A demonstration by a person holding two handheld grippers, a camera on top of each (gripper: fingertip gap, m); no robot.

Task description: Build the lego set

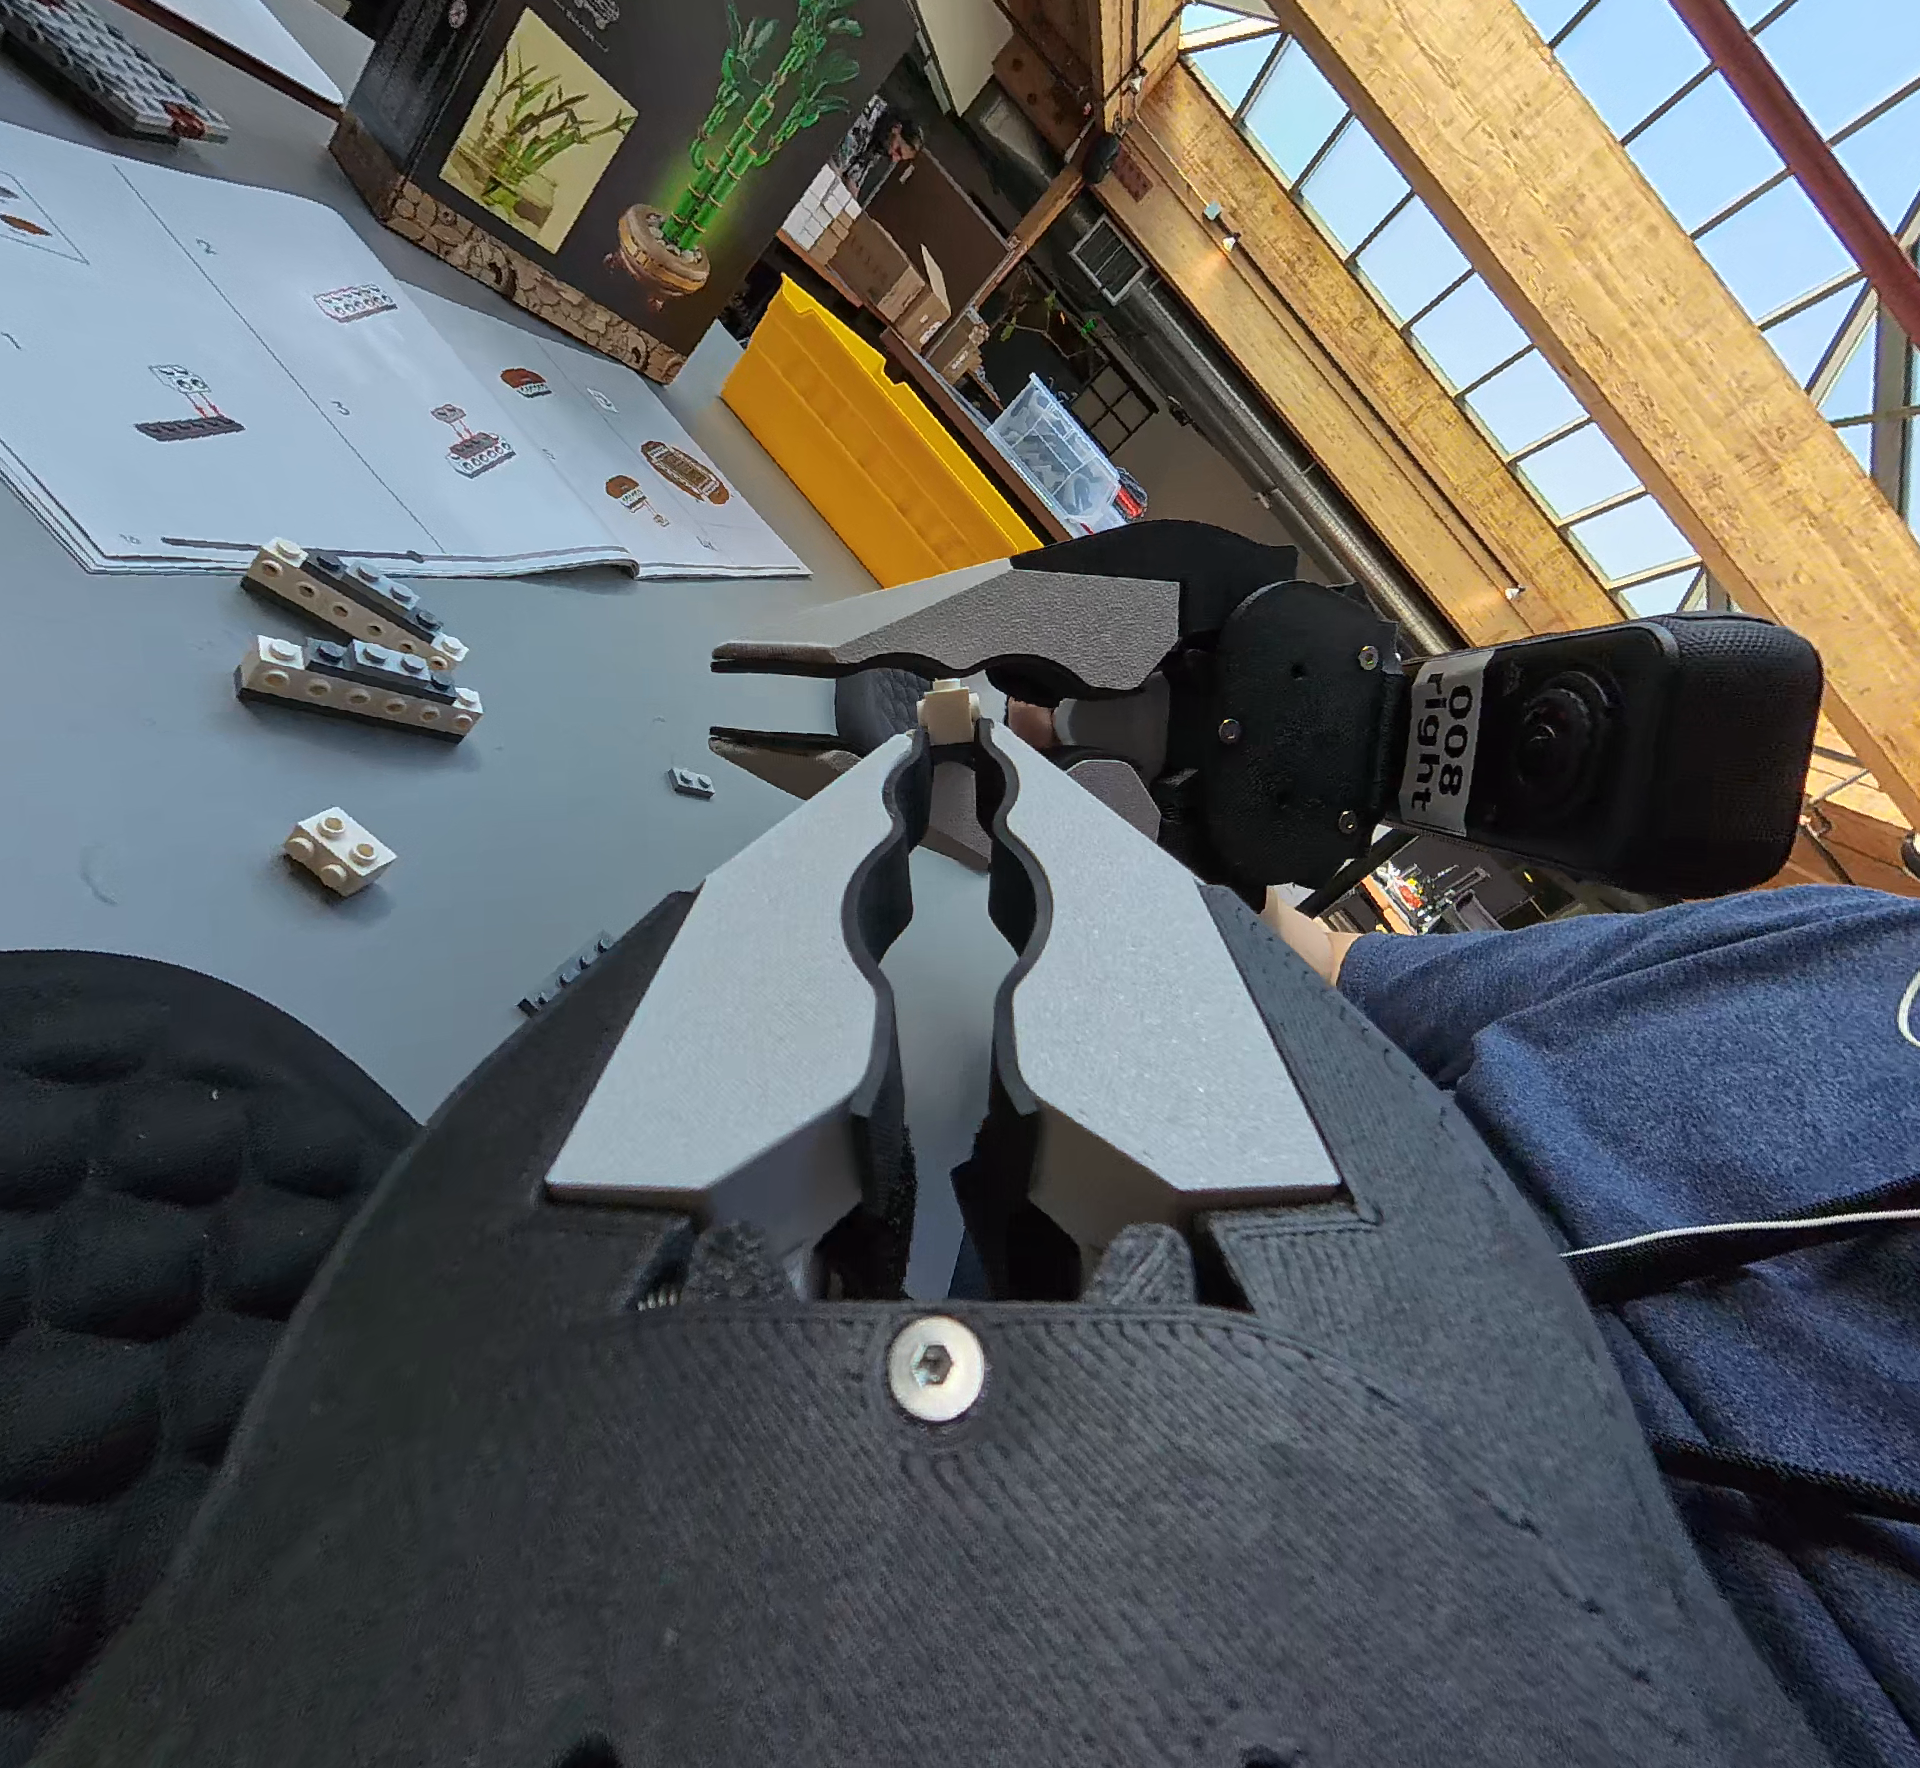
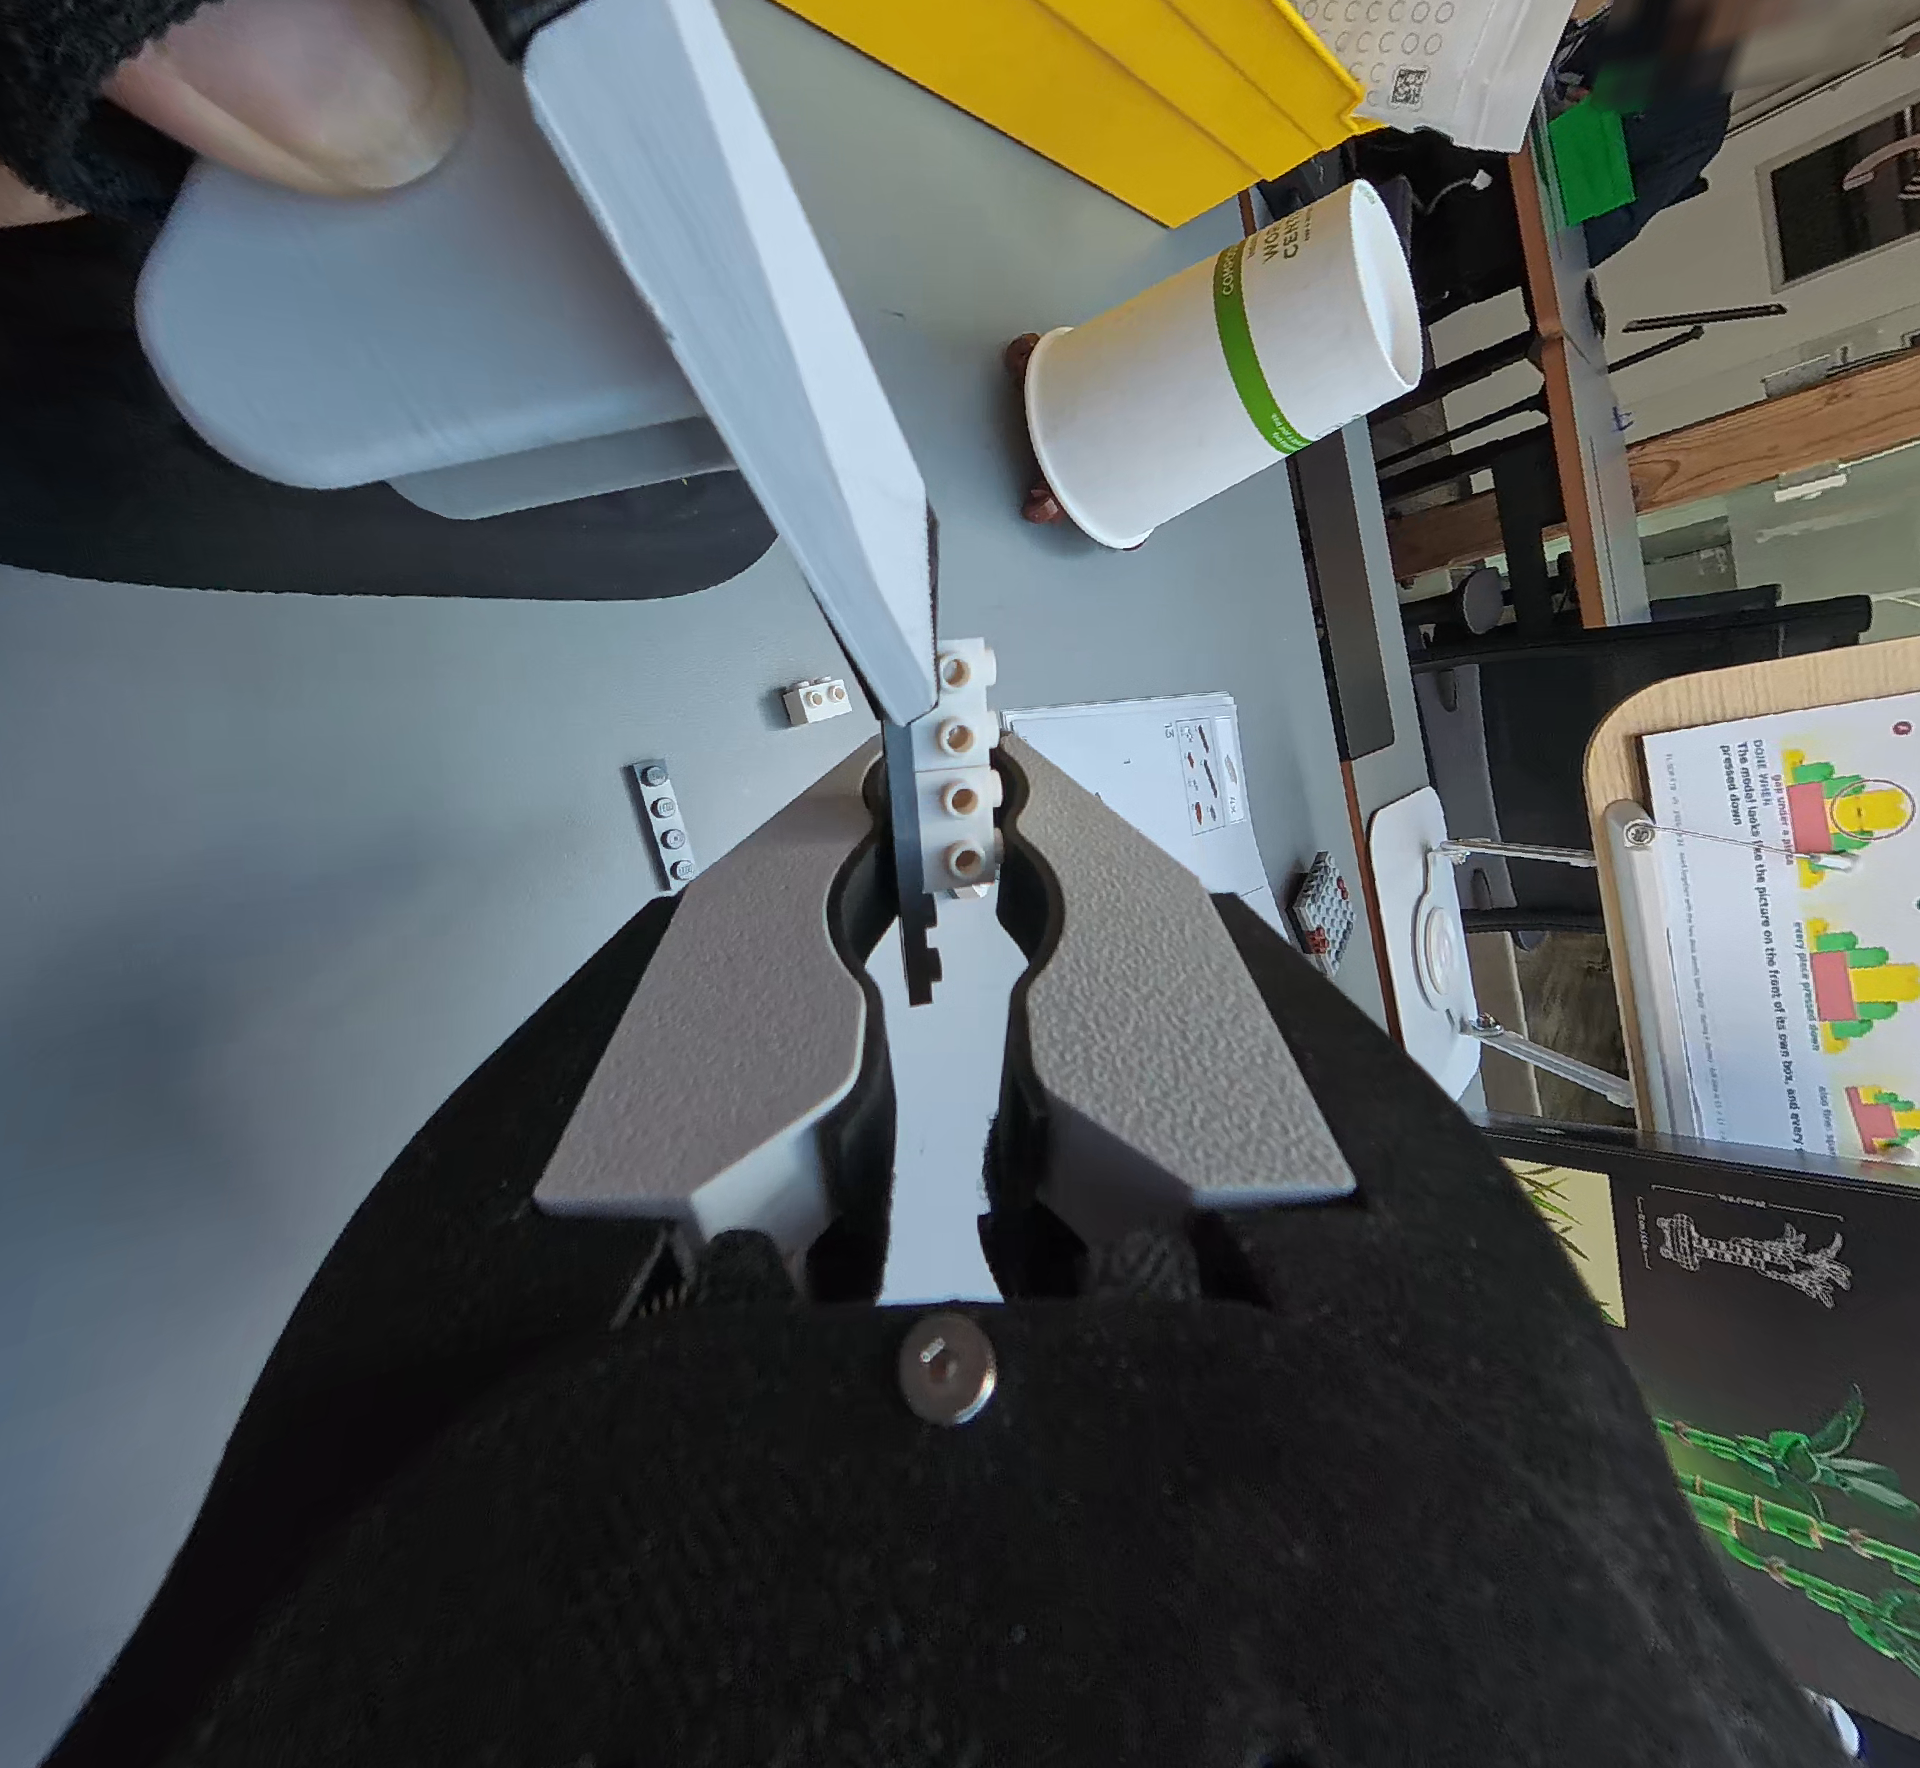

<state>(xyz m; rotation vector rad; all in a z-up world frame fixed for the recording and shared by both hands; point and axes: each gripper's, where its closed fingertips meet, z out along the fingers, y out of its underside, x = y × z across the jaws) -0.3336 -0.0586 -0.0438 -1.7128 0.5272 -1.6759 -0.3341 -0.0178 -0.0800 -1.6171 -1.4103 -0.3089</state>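
**Both grippers meet on one small assembly above the table**

Your right gripper [image 2: 951,819] has its fingers closed onto a stacked piece: white bricks [image 2: 961,762] with side studs, backed by a dark grey plate [image 2: 906,845]. Only the right wrist view shows this stack whole. Its long axis runs along the fingers, the side studs face the camera, and the plate's stepped end reaches back into the gap between the fingers. In that view a finger of your left gripper [image 2: 914,695] comes in from the upper left and touches the stack's far end.

The left wrist view shows only a white brick tip [image 1: 951,712] at your left gripper [image 1: 948,750], whose fingers are nearly closed on it. Your right gripper [image 1: 790,695] stands just beyond; I cannot tell its grip from here.

Lying on the grey table [image 1: 156,804]: two finished white-and-dark assemblies [image 1: 358,658], a loose white brick [image 1: 340,849], a small grey plate [image 1: 691,781], the open instruction booklet [image 1: 312,388] and the set box [image 1: 623,97]. The right view adds a paper cup [image 2: 1216,368], yellow trays [image 2: 1039,4] and a grey strip plate [image 2: 665,825].
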